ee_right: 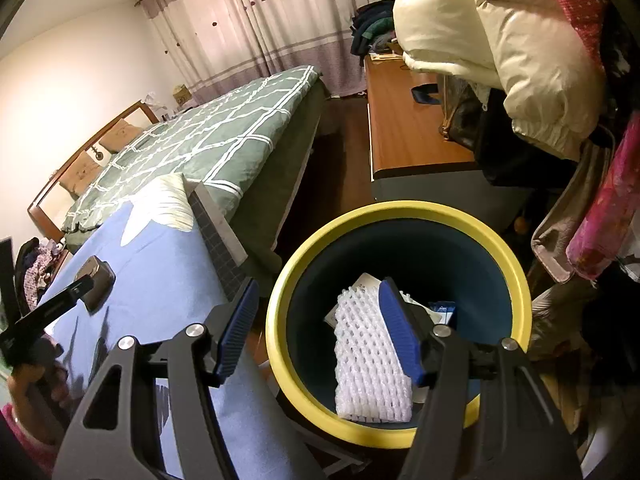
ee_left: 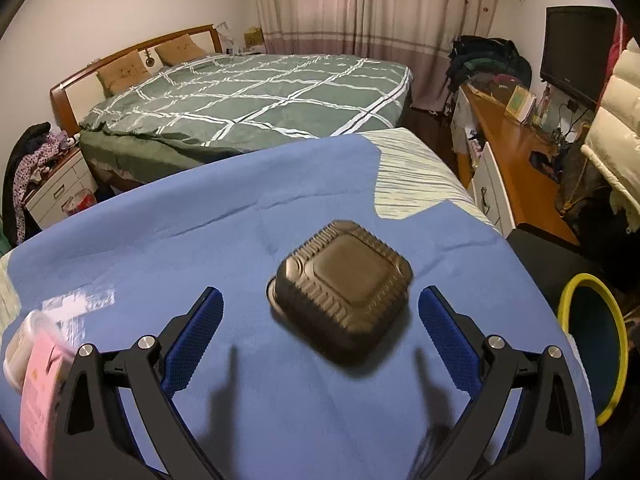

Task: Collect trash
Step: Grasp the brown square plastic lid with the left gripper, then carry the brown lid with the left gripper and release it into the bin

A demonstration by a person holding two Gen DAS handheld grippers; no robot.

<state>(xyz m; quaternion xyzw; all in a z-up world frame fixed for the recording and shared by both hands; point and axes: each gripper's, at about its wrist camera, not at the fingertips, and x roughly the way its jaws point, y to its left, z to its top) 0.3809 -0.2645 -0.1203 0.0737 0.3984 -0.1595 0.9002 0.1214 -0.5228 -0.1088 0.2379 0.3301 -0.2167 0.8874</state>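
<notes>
Left gripper (ee_left: 320, 332): jaws stand wide, blue ribbed pads apart with nothing pressed between them. Ahead of the pads, at frame centre, a dark brown ribbed plastic clamshell food box (ee_left: 340, 294) lies closed on the blue cloth-covered table (ee_left: 160, 240), clear of both pads. At the lower left edge, blurred, a pink-labelled plastic cup (ee_left: 28, 364) sits just beside the left finger. At the right edge, a sliver of the yellow-rimmed, dark blue round bin (ee_left: 592, 344) shows beyond the table edge.

Right gripper (ee_right: 320, 332): jaws open, nothing gripped. It hangs over the bin (ee_right: 400, 210), which fills the lower centre of the right wrist view. Only this view shows the bin's contents — a white foam mesh fruit sleeve (ee_right: 368, 368) lying inside, its right edge passing behind the right pad; whether pad and sleeve touch I cannot tell. Beneath the sleeve are white paper pieces (ee_right: 362, 282) and a small blue-and-white packet (ee_right: 444, 310).

The right wrist view also shows the food box at middle left, with the left gripper's dark finger (ee_right: 76, 288) reaching toward it and a hand (ee_right: 36, 384) at the lower left — none of which the left view gives.

Farther off in both views: a bed with a green checked quilt (ee_left: 256, 96), a wooden desk (ee_right: 404, 128), pink curtains (ee_left: 360, 4). A cream padded jacket (ee_right: 500, 40) hangs upper right.
</notes>
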